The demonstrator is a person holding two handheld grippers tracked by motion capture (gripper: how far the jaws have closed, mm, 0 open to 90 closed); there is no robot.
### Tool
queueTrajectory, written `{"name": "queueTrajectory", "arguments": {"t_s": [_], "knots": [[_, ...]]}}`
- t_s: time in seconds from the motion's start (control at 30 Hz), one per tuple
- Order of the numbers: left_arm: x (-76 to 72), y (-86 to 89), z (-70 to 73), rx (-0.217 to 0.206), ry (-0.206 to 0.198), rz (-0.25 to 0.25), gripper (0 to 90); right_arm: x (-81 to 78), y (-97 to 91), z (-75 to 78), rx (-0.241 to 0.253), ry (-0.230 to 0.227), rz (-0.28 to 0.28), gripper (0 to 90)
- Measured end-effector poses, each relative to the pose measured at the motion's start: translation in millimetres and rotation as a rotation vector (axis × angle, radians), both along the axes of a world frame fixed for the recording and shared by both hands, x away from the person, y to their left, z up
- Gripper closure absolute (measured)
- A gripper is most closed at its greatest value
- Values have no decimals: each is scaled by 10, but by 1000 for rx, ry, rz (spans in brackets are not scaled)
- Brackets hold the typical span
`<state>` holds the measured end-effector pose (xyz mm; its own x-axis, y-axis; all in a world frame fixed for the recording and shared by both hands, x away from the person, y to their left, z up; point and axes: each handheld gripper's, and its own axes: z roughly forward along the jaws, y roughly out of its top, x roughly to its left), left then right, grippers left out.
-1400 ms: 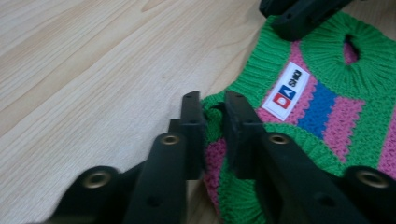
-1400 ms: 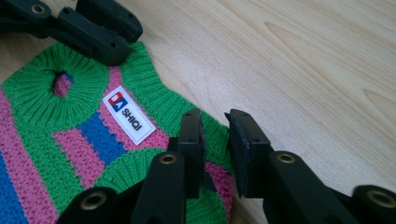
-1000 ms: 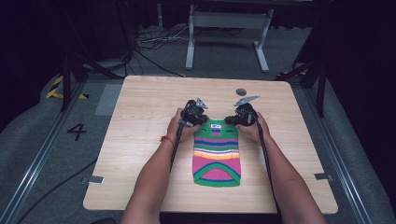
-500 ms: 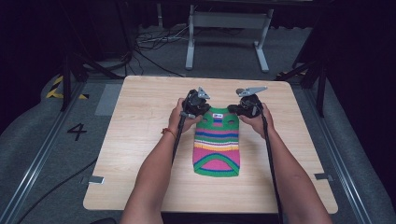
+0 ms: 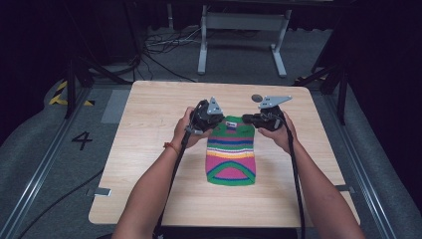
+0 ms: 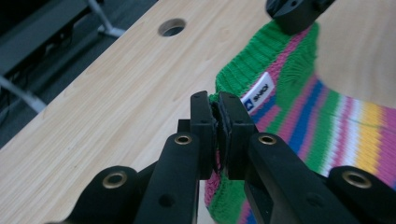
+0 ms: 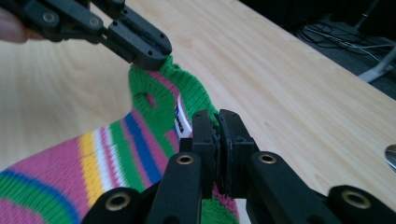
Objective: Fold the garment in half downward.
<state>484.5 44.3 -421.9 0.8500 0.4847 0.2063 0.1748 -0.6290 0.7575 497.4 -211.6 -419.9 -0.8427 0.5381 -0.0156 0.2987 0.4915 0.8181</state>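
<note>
- High view: I have the striped knitted garment [image 5: 231, 157] lying lengthwise on the middle of the wooden table [image 5: 149, 129], green hem nearest me, collar end at the far side. My left gripper [image 5: 214, 119] sits at the garment's far left corner and my right gripper [image 5: 251, 118] at its far right corner, both pointing inward toward the collar. A round hole [image 5: 257, 98] in the tabletop lies just beyond the right gripper. A cable trails back from each gripper along my forearms.
- Left gripper view: I see the left gripper [image 6: 217, 109] with its jaws pressed together on the green ribbed edge of the garment [image 6: 336, 126], a fold of knit pinched between the pads. A white label [image 6: 258, 95] sits on the collar just beside the jaws. The right gripper [image 6: 294, 11] clamps the opposite collar edge at the top of the frame. The hole [image 6: 172, 27] shows farther off on the table.
- Right gripper view: I see the right gripper [image 7: 218, 123] clamped on the green collar edge, jaws together with knit between them. The left gripper [image 7: 149, 49] grips the far side of the collar, which stands lifted off the table [image 7: 289, 93], while the striped body [image 7: 70, 172] runs down to the lower left.
</note>
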Motion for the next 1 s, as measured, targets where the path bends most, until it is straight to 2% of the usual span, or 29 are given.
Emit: {"name": "queueTrajectory", "arguments": {"t_s": [0.13, 0.2, 0.3, 0.43, 0.6, 0.67, 0.7, 0.8, 0.93, 1.0], "knots": [[-182, 62, -37, -2, 1, -41, 857, -164, -32, -20, -1, 0, 42, 861], [-279, 124, -54, -18, 19, -62, 859, -242, -56, -52, 15, 13, 62, 861], [-406, 212, -89, -42, 51, -98, 859, -355, -84, -101, 6, 20, 90, 860], [-592, 231, -179, -10, 69, -144, 860, -538, -90, -111, -4, 31, 174, 859], [-769, 225, -229, 16, 76, -186, 860, -717, -73, -147, -33, 46, 224, 858], [-858, 213, -249, 22, 94, -201, 860, -822, -78, -192, -48, 54, 245, 856], [-888, 204, -261, 30, 100, -213, 860, -864, -81, -209, -50, 60, 251, 856], [-1030, 163, -302, 92, 96, -243, 861, -972, -94, -262, -63, 76, 269, 852], [-1126, 148, -352, 111, 104, -259, 861, -1107, -101, -327, -83, 81, 286, 846], [-1160, 153, -393, 109, 125, -260, 861, -1166, -102, -364, -83, 91, 281, 845]]}}
